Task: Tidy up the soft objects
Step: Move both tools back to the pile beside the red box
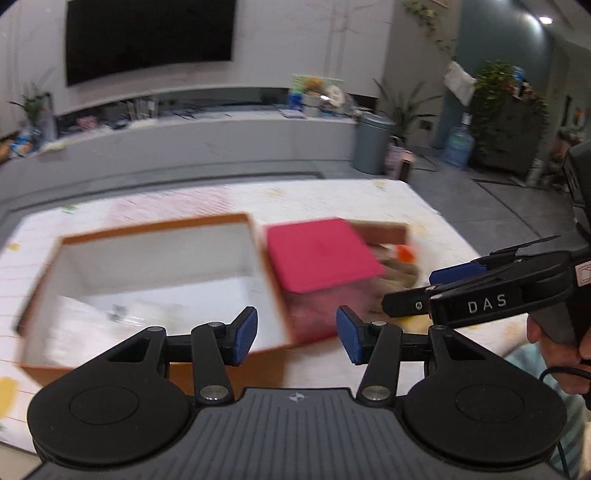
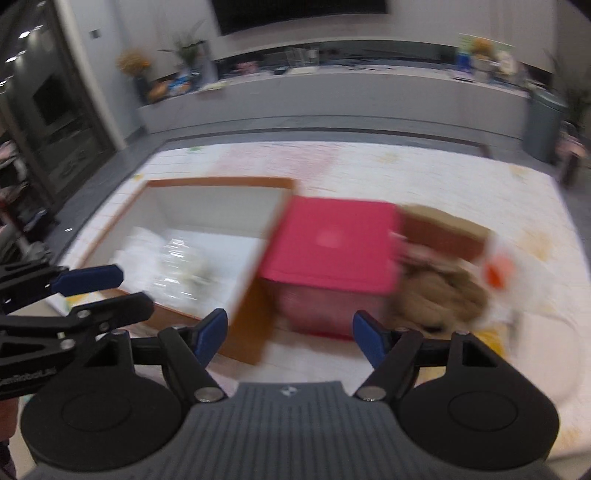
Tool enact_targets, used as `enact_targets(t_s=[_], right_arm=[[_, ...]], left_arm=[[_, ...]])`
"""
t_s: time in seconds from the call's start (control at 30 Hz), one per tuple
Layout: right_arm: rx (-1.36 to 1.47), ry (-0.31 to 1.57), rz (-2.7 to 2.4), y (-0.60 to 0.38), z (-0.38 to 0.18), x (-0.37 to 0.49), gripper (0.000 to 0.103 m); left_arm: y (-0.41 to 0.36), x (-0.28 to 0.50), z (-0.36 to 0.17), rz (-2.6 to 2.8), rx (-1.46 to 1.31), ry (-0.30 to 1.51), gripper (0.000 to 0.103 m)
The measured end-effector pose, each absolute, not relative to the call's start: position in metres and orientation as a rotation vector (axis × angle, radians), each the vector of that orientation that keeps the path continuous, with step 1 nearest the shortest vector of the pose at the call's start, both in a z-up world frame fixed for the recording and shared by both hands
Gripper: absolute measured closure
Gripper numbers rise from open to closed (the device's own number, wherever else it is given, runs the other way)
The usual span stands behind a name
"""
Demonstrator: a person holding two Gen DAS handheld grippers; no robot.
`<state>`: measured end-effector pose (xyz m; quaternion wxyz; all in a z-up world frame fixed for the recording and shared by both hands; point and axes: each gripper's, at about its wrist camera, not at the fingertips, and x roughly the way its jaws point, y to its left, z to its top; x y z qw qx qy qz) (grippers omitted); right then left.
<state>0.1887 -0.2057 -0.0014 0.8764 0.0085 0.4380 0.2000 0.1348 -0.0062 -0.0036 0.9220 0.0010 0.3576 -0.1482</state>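
An orange-brown open box (image 1: 55, 254) (image 2: 207, 181) with white inside walls sits on a pale mat; white soft wrapped things (image 2: 173, 258) lie in it. Right of it stands a pink box (image 1: 321, 254) (image 2: 332, 240). A tan soft object (image 2: 439, 295) (image 1: 400, 273) lies right of the pink box, beside an orange-and-white item (image 2: 496, 273). My left gripper (image 1: 295, 334) is open and empty, above the near edge of both boxes. My right gripper (image 2: 290, 338) is open and empty, in front of the pink box. It also shows in the left wrist view (image 1: 428, 291).
The pale patterned mat (image 2: 424, 173) lies on a grey floor. A long grey bench (image 1: 221, 136) with clutter runs behind it, under a wall TV (image 1: 147, 33). A grey bin (image 1: 371, 144) and plants stand at the back right. A reddish-brown box (image 2: 443, 236) lies behind the tan object.
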Motion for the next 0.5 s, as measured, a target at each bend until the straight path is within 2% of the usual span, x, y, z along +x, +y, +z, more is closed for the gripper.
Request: enact_targets(t_s=[0.5], right_arm=[[0.008,1.076,0.146,-0.355,-0.073,0.21,0.029]], left_arm=[[-0.133,0.174,-0.071,-0.491,0.084,0.867,0.044]])
